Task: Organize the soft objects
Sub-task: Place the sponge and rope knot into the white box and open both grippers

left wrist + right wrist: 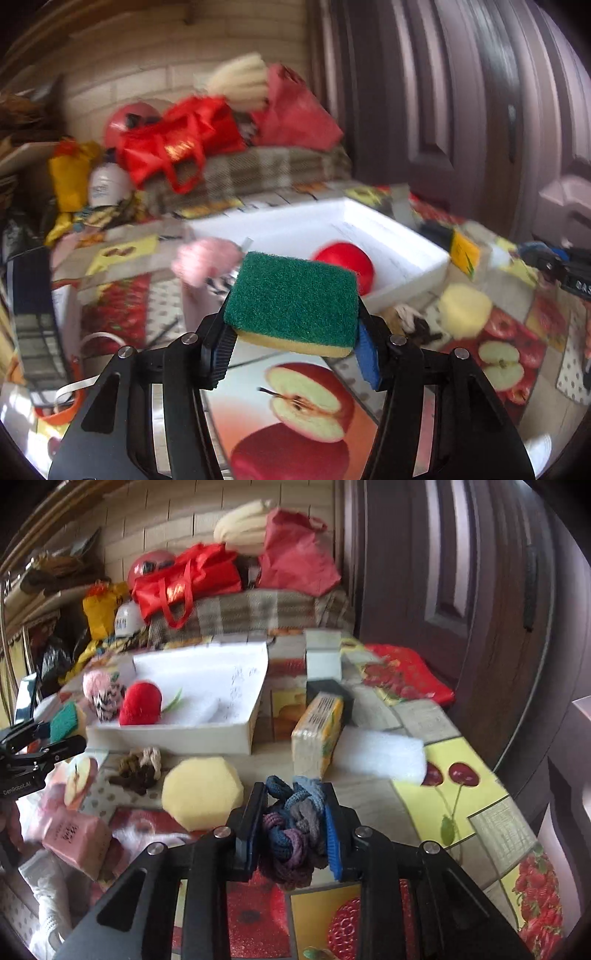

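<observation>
Both grippers loaded, white foam tray ahead of each.

Left gripper (291, 347) jaws closed on the green-and-yellow scouring sponge (293, 301), long axis spanning them; right gripper (293, 834) clamps the knotted blue-purple hair ties (291, 830). The white foam tray (406, 280) lies just beyond the left jaws, nearer that hand.

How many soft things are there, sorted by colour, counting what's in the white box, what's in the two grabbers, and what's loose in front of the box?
Red: 1, the pompom in the white box
Green: 1, scrub sponge in the left gripper
Blue-purple: 1, hair-tie bunch in the right gripper
Yellow: 1, loose sponge
Brown: 1, loose hair-tie bunch
Total: 5
</observation>
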Motion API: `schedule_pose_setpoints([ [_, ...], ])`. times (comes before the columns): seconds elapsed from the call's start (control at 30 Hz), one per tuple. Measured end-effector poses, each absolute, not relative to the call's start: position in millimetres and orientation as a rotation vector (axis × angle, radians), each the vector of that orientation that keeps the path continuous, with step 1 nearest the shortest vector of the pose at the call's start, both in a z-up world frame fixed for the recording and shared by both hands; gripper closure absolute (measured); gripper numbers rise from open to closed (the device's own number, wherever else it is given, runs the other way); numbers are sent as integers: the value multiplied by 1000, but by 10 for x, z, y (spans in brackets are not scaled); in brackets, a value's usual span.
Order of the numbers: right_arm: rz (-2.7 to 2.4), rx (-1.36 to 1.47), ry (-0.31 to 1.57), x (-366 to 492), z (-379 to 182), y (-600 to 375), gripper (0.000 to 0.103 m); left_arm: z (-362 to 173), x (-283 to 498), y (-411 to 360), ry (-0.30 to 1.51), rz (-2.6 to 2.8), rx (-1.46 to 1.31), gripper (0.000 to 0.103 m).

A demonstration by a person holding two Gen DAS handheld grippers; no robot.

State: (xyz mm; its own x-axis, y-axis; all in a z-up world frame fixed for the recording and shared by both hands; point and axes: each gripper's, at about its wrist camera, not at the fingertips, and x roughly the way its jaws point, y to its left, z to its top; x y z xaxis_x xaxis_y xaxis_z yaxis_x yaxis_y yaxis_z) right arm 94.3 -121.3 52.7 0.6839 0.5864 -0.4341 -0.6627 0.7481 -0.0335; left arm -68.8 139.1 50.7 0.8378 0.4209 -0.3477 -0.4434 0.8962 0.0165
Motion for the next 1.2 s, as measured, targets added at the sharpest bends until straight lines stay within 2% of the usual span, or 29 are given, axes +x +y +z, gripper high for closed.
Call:
schedule_pose_setpoints([
  [0.13, 690, -149, 311, 786, 603, -1170, 74, 538, -760, 1416, 310, 522, -59, 47],
  [0.33, 766, -193, 345, 773, 536, -769, 74, 534, -759, 1430, 313, 533, -57, 47],
  [0.67, 817, -249, 301, 667, 510, -351, 74, 508, -648, 1497, 352, 524, -89, 47],
  [1.2, 822, -198, 314, 800, 549, 218, 74, 536, -129, 1742, 328, 583, -122, 46],
])
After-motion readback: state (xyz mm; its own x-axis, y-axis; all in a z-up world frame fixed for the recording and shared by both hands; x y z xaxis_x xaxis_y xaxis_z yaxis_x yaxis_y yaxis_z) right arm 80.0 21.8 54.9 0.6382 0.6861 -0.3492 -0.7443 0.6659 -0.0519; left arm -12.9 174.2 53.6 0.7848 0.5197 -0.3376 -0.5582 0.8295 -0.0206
